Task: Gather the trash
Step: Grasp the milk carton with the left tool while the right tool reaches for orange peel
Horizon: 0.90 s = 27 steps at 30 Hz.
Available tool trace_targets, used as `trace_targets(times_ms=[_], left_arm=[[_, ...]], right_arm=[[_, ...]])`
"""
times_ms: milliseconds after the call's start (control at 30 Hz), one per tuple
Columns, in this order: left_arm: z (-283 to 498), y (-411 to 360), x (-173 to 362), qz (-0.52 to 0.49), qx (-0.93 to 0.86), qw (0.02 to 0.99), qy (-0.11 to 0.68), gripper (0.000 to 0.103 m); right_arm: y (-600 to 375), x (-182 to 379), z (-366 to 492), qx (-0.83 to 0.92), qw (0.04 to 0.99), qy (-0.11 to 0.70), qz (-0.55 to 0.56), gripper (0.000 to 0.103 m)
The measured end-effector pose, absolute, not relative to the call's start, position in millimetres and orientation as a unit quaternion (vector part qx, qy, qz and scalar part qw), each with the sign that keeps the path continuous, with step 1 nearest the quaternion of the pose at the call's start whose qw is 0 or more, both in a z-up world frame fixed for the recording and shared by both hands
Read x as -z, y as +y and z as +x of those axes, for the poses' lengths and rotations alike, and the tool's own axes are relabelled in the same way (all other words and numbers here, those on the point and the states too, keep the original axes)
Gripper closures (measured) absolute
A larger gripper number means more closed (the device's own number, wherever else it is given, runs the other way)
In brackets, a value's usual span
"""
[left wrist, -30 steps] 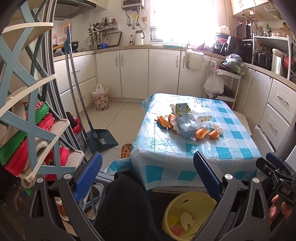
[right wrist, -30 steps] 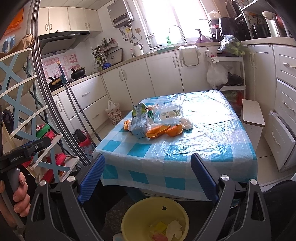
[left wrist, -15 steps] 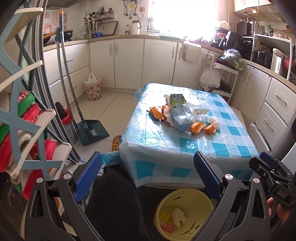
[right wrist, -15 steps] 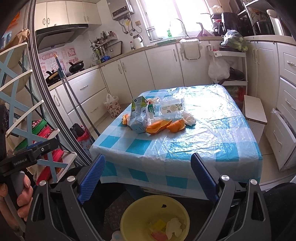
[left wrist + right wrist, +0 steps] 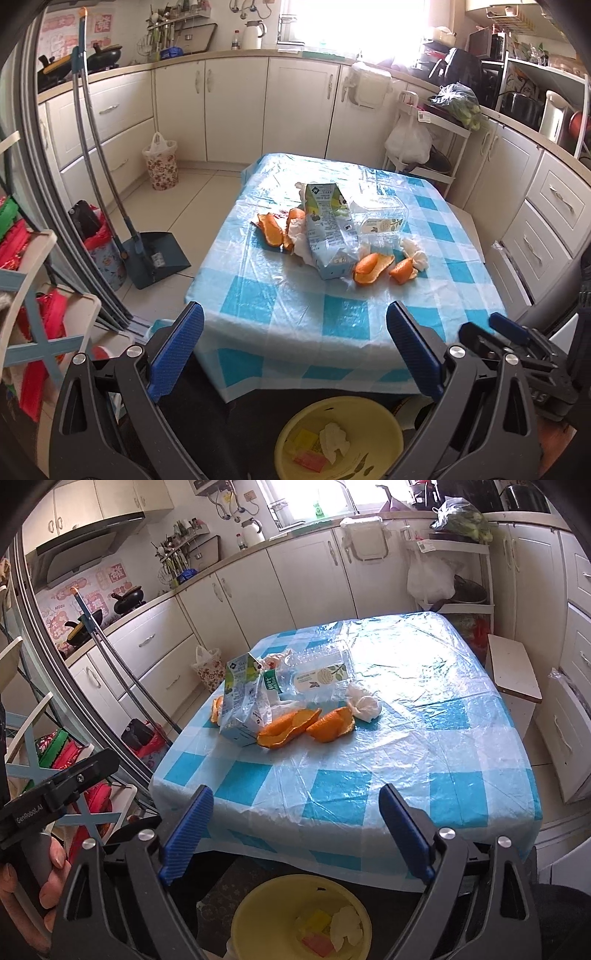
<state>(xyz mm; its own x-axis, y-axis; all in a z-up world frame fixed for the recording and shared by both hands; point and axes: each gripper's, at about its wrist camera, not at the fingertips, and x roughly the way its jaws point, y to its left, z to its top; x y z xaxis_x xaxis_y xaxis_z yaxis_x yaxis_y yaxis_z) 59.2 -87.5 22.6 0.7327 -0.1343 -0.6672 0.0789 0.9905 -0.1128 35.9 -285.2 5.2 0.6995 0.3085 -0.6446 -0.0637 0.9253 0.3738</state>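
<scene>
Trash lies mid-table on the blue-checked cloth [image 5: 295, 306]: a crushed milk carton [image 5: 327, 229], a clear plastic box [image 5: 380, 218], several orange peels [image 5: 371, 267] and crumpled tissue [image 5: 415, 254]. The same carton [image 5: 243, 705], peels [image 5: 291, 725] and tissue [image 5: 364, 705] show in the right wrist view. A yellow bin [image 5: 338, 439] with scraps stands on the floor below the table's near edge. My left gripper [image 5: 295, 350] is open and holds nothing, short of the table edge. My right gripper [image 5: 295, 830] is open too, its jaws closing slightly with nothing between them.
A dustpan and broom [image 5: 155, 251] lean at the left by a rack [image 5: 33, 295] of red and green cloths. Cabinets [image 5: 236, 107] line the back and right walls. A white stool [image 5: 513, 668] stands right of the table. A flowered bin [image 5: 160, 162] sits on the floor.
Both grippers have moved forward toward the table and tipped downward; the trash pile looks nearer and larger. The right jaws have narrowed slightly.
</scene>
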Motion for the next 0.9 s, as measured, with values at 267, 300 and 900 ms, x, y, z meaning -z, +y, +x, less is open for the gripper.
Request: trace_targets(times_ms=[267,300,900], left_arm=[[106.9,-96.3,-17.1,-0.064,0.054,0.923,0.376,0.007],[114.0,-98.2,-15.8,-0.068,0.055,0.921,0.379,0.007],[222.8,-154.0,32.1,-0.041,0.023,0.904,0.424,0.008]], right_arm=[[-289.8,22.1,101.7,-0.091,0.883,0.421,0.188,0.040],[-291.0,25.9,107.7,-0.088,0.881,0.424,0.191,0.041],[-309.6,51.2,127.3,-0.082,0.869,0.434,0.223,0.066]])
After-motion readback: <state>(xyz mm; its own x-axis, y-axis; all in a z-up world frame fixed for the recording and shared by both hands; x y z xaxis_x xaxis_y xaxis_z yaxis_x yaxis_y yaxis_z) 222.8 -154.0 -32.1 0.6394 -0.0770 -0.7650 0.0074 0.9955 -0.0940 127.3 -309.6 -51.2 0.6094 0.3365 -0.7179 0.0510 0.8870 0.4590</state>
